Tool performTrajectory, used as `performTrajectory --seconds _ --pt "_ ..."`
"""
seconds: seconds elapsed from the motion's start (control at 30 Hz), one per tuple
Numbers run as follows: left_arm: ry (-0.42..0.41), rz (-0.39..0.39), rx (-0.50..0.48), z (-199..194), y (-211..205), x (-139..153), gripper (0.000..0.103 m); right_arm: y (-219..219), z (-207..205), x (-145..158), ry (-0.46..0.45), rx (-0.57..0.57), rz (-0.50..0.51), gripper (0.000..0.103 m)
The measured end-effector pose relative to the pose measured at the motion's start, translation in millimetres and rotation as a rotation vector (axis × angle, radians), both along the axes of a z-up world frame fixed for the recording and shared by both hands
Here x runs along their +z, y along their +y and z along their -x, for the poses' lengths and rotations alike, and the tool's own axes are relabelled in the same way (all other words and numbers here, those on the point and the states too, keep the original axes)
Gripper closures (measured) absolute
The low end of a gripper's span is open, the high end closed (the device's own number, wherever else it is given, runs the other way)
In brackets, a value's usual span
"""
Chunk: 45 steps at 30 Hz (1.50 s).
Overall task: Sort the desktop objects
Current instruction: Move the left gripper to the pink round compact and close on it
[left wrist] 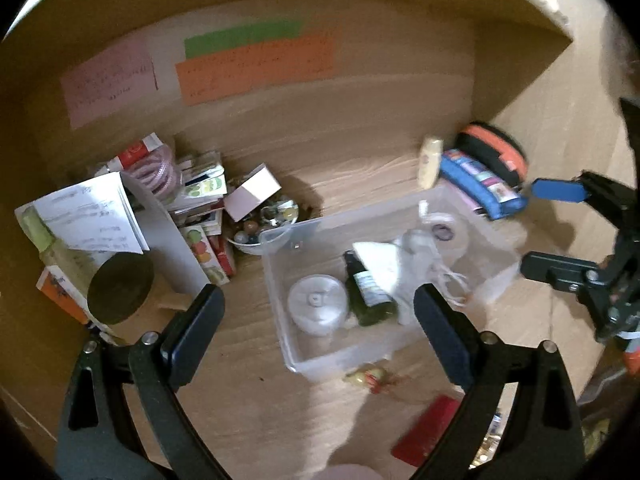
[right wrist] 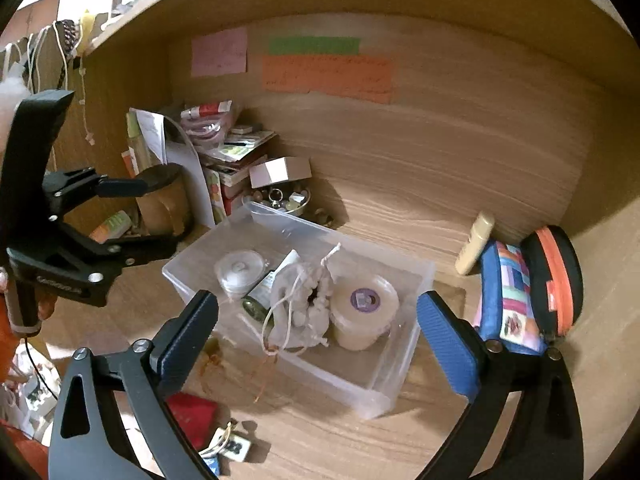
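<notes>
A clear plastic bin (left wrist: 296, 360) (right wrist: 372, 396) sits mid-desk. It holds a white round case (left wrist: 318, 309) (right wrist: 239, 270), a dark green bottle (left wrist: 368, 292), a white drawstring pouch (right wrist: 300, 308) and a white tape roll (right wrist: 364, 312) (left wrist: 446, 234). My left gripper (left wrist: 320, 320) is open and empty, hovering above the bin's near left side. My right gripper (right wrist: 318, 328) is open and empty above the bin; it shows in the left wrist view (left wrist: 556, 232) at the right. A small yellow-red charm (left wrist: 370, 376), a red flat item (left wrist: 424, 432) (right wrist: 192, 416) and a keychain tag (right wrist: 234, 446) lie in front of the bin.
A cluttered pile of papers, boxes and a bowl of beads (left wrist: 264, 220) (right wrist: 280, 200) fills the back left corner. A blue patchwork pencil case (right wrist: 508, 296) (left wrist: 480, 180), an orange-black pouch (right wrist: 554, 276) and a cream tube (right wrist: 474, 244) stand at the right. Coloured notes (right wrist: 328, 74) hang on the back wall.
</notes>
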<state>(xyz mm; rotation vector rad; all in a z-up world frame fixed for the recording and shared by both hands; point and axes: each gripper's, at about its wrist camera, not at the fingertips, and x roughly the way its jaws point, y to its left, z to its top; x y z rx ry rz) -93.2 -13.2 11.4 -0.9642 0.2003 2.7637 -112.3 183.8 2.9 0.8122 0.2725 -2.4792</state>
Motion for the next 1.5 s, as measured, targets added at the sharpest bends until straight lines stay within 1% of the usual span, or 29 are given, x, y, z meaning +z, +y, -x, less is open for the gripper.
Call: performTrajectory --seconds 0.2,0.33,0.47,0.6,0.73,0.9,1.07,1.13,1.2,1.23,1.27,1.4,1.5 --pt "0.063 -0.075 0.023 -32 -9 7 0.006 10 -29 3 0.051 -0.024 0.018 0.001" --pt "0.113 -0.087 0.034 -52 -13 6 0.006 20 -47 2 0.071 -0.029 0.056 0.000" --pt "0.129 -0.091 0.049 -70 -18 -4 0.003 26 -57 -6 0.061 -0.029 0.066 0.000" --pt "0.113 -0.113 0.076 -85 -24 -16 0.003 28 -62 -22 0.035 -0.051 0.052 0.000" --pt "0.088 -0.099 0.144 -96 -29 -31 0.003 31 -66 -39 -0.004 -0.061 0.058 0.000" --pt "0.031 -0.153 0.164 -102 -38 -56 0.003 32 -73 -59 -0.024 -0.068 0.063 0.001" --pt "-0.009 -0.192 0.167 -109 -42 -80 0.003 31 -76 -83 -0.082 -0.053 0.062 0.003" --pt "-0.014 -0.191 0.171 -113 -41 -87 0.003 31 -76 -91 -0.108 -0.049 0.055 0.009" --pt "-0.019 -0.187 0.165 -117 -39 -92 0.003 30 -76 -99 -0.135 -0.032 0.049 0.017" --pt "-0.023 -0.183 0.162 -118 -37 -95 0.003 29 -75 -103 -0.152 -0.022 0.041 0.018" --pt "-0.034 -0.180 0.159 -119 -35 -98 0.003 29 -75 -107 -0.163 -0.016 0.033 0.019" --pt "-0.072 -0.185 0.150 -118 -32 -110 0.003 21 -73 -119 -0.215 0.027 0.005 0.033" --pt "-0.090 -0.177 0.156 -114 -31 -117 0.003 14 -74 -124 -0.224 0.046 -0.019 0.033"
